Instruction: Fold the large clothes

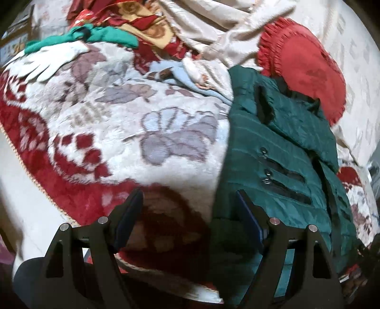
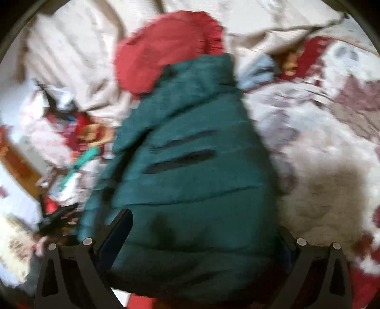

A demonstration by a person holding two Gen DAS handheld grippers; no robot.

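Note:
A dark green quilted jacket (image 1: 273, 154) with black zip pockets lies folded on a white, red and mauve floral blanket (image 1: 106, 114). In the left wrist view my left gripper (image 1: 188, 199) is open above the blanket. Its right fingertip (image 1: 244, 202) is at the jacket's left edge, and nothing is between the pads. The right wrist view is blurred. There the jacket (image 2: 190, 166) fills the middle, and my right gripper (image 2: 204, 221) stands wide open with the jacket's near end between its fingers. The right finger is mostly hidden behind the fabric.
A red frilled cushion (image 1: 304, 66) lies against the jacket's far end on a cream sheet (image 1: 213, 28). A teal garment (image 1: 102, 35), red-and-yellow cloth (image 1: 142, 21) and a light blue cloth (image 1: 190, 78) are piled beyond the blanket. Small clutter (image 2: 59, 166) lies left of the jacket.

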